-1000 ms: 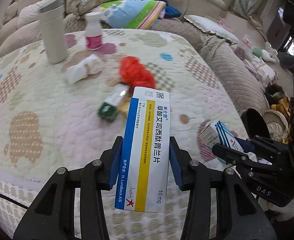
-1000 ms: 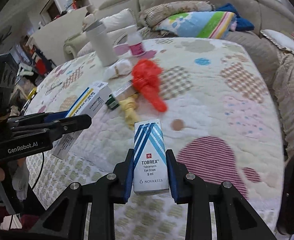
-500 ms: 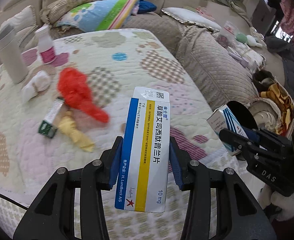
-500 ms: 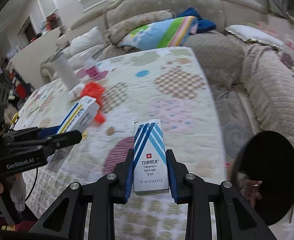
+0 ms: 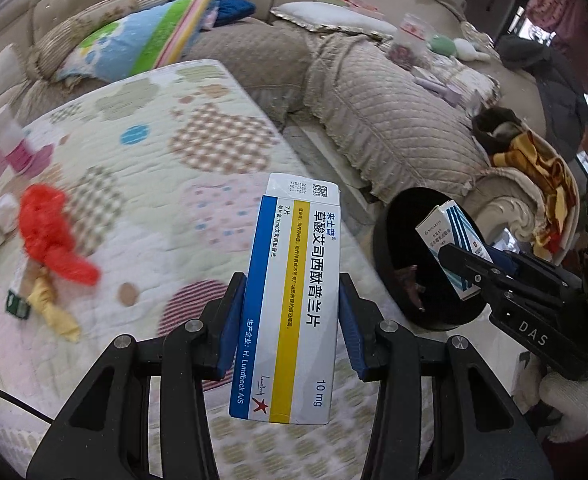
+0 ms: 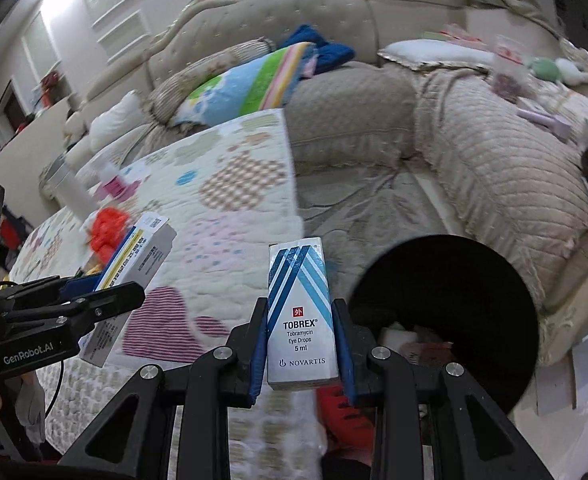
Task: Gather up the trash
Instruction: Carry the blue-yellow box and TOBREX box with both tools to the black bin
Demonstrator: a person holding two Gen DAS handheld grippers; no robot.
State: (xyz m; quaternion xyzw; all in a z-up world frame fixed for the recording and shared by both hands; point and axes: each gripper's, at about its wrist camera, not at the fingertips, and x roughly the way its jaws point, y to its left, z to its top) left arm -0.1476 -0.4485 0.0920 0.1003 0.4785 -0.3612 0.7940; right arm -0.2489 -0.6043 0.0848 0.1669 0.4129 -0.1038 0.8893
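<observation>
My left gripper is shut on a long white medicine box with blue and yellow stripes, held over the quilted table's right end. My right gripper is shut on a small white and blue eye-drops box. A black round trash bin stands on the floor just right of it, with scraps inside. In the left wrist view the eye-drops box hangs over the bin. On the quilt lie a red crumpled wrapper, a yellow wrapper and a green packet.
The quilted table fills the left. A beige sofa wraps around behind and to the right, with a striped cushion and clothes. A white tumbler and pink-labelled bottle stand at the table's far left.
Both grippers have swung right with their boxes, away from the table's middle. The black bin has come into full view under the right gripper; the table trash has slid to the left.
</observation>
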